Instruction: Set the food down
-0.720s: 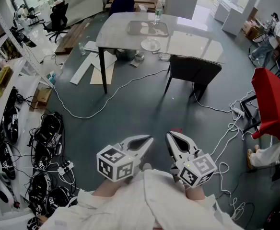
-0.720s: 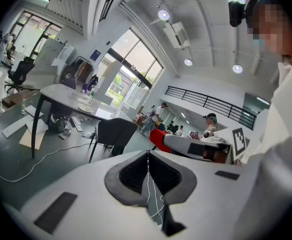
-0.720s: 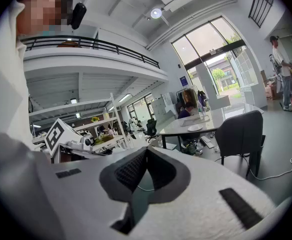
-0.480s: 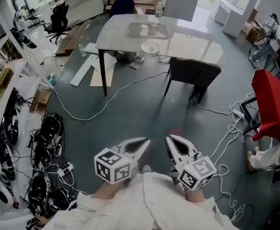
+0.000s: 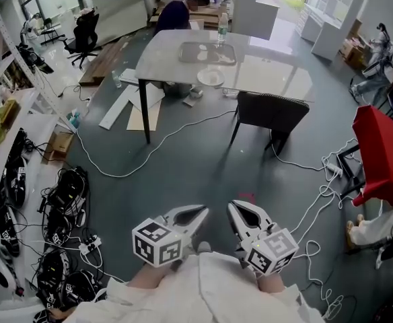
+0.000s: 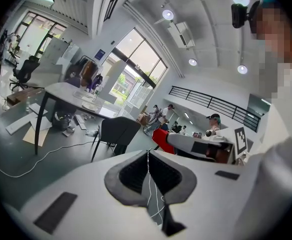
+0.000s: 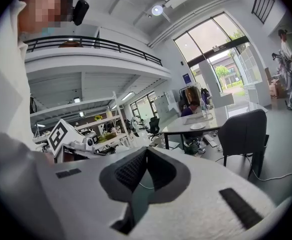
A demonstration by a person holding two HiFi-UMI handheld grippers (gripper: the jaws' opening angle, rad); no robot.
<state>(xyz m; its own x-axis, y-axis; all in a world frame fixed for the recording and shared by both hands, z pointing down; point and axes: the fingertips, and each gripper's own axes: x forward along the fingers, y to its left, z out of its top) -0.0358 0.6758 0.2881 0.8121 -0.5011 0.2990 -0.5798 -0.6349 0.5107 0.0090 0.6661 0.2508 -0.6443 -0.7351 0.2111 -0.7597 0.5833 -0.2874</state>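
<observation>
Both grippers are held low in front of the person's body, over the grey floor. In the head view my left gripper [image 5: 202,211] and right gripper [image 5: 231,206] point toward a distant grey table [image 5: 277,73]. Each has its jaws closed together with nothing between them, as the left gripper view [image 6: 147,152] and right gripper view [image 7: 146,149] confirm. On the table lie a clear tray [image 5: 207,53] with pale items in it, a white plate [image 5: 210,78] and a bottle [image 5: 221,20]. No food is in either gripper.
A dark chair [image 5: 272,111] stands at the table's near side. Cables [image 5: 149,147] trail across the floor. Shelves with gear [image 5: 8,173] line the left; a red object [image 5: 381,147] is at the right. People sit and stand beyond the table and at the right edge.
Both grippers stay shut and have sunk slightly in the head view. The table and chair have slid a little down the frame.
</observation>
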